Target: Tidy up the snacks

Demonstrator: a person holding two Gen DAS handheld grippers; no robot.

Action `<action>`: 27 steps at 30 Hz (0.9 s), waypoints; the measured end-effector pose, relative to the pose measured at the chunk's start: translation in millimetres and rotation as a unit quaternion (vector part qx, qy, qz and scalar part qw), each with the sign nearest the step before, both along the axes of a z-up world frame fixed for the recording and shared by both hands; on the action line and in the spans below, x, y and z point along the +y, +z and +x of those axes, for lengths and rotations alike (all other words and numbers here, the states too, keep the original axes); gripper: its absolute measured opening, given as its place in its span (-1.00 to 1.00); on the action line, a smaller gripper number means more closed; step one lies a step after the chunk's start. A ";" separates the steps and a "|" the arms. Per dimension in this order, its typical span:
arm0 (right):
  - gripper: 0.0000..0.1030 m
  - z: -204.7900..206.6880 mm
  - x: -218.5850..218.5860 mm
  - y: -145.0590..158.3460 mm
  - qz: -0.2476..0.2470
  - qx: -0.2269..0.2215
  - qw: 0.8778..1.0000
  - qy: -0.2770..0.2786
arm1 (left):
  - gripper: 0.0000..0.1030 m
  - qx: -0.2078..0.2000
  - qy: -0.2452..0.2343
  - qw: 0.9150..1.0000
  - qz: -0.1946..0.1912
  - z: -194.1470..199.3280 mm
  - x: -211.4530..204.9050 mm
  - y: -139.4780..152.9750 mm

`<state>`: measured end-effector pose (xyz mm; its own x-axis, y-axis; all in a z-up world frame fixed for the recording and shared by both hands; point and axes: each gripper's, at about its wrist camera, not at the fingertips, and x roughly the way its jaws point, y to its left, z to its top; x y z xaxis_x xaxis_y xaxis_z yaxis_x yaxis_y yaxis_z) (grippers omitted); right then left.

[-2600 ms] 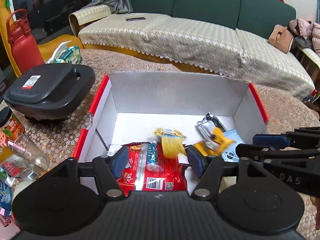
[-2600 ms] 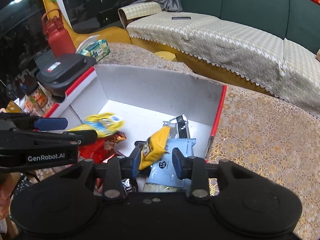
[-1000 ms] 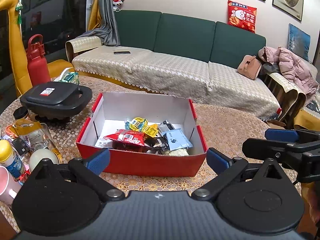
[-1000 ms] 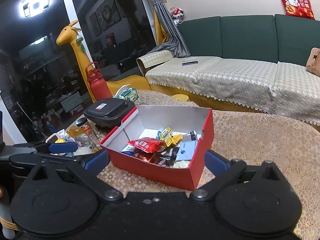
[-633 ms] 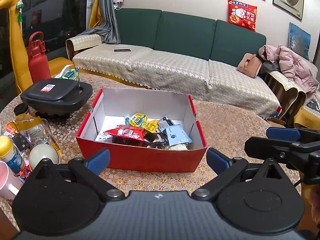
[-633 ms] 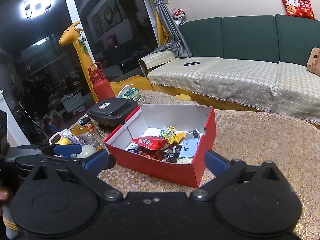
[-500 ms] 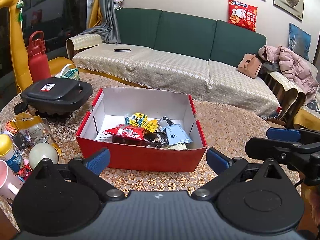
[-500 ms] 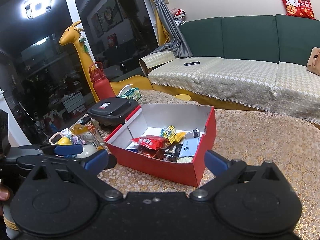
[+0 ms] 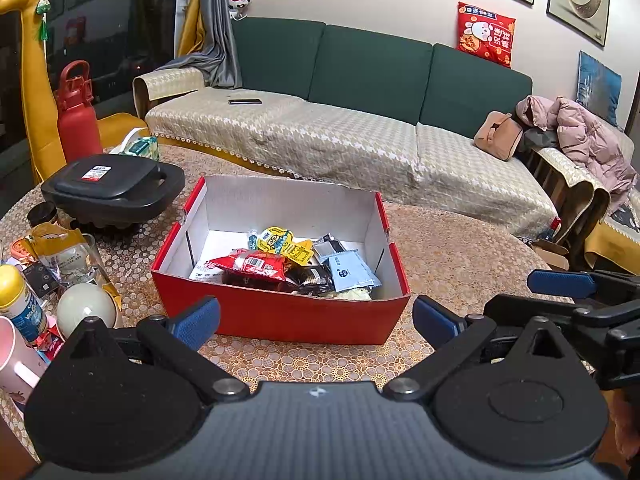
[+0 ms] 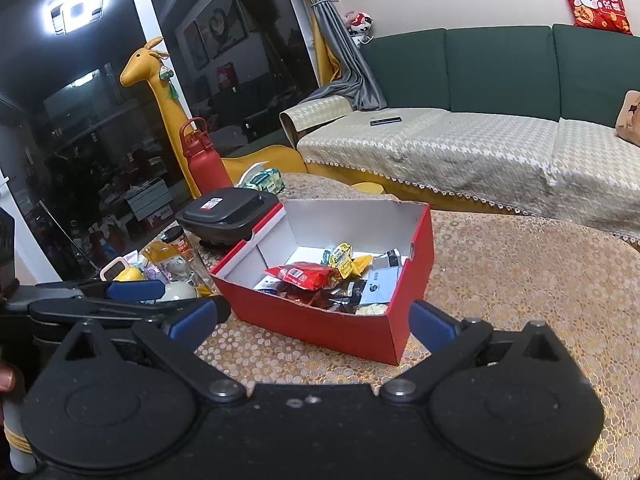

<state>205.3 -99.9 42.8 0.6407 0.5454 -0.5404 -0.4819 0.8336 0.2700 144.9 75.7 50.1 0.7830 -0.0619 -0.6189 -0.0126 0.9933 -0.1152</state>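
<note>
A red box (image 9: 280, 316) with a white inside stands on the round table and holds several snack packets: a red bag (image 9: 248, 264), a yellow Minions packet (image 9: 276, 240) and a light blue packet (image 9: 348, 270). The box also shows in the right wrist view (image 10: 320, 324). My left gripper (image 9: 316, 320) is open and empty, held back from the box's front wall. My right gripper (image 10: 312, 320) is open and empty, also in front of the box; it shows at the right of the left wrist view (image 9: 568, 292).
A black lidded appliance (image 9: 112, 184), a red bottle (image 9: 76, 108), jars, a glass and a pink cup (image 9: 12, 360) crowd the table's left side. A green sofa (image 9: 360, 80) stands behind. The lace tablecloth (image 9: 460, 256) lies bare to the right of the box.
Both grippers let go of their snacks over the box, opened wide and pulled back and up from it. In the last half second almost nothing moved.
</note>
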 end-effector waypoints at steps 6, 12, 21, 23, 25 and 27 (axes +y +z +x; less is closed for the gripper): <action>0.99 -0.4 -3.5 -0.2 0.003 0.003 1.000 -0.003 | 1.00 -0.003 -0.002 1.000 0.001 -1.8 -3.7 2.5; 0.99 0.3 -6.4 0.4 0.005 -0.001 1.000 -0.012 | 1.00 -0.004 -0.003 1.000 -0.002 -2.7 -4.7 4.4; 0.99 1.5 -11.8 -2.0 0.010 0.003 1.000 -0.029 | 1.00 -0.008 -0.001 1.000 -0.006 -8.4 -4.8 7.7; 0.99 0.8 -12.8 -2.1 0.010 0.003 0.999 -0.032 | 1.00 -0.008 -0.001 1.000 -0.006 -9.4 -5.5 7.5; 0.99 0.6 -14.2 -2.1 0.016 0.006 0.999 -0.033 | 1.00 -0.008 0.000 1.000 -0.002 -10.8 -7.0 7.9; 0.99 -0.9 -14.5 -1.5 0.015 0.004 0.999 -0.034 | 1.00 -0.008 0.000 1.000 -0.001 -12.1 -7.9 8.6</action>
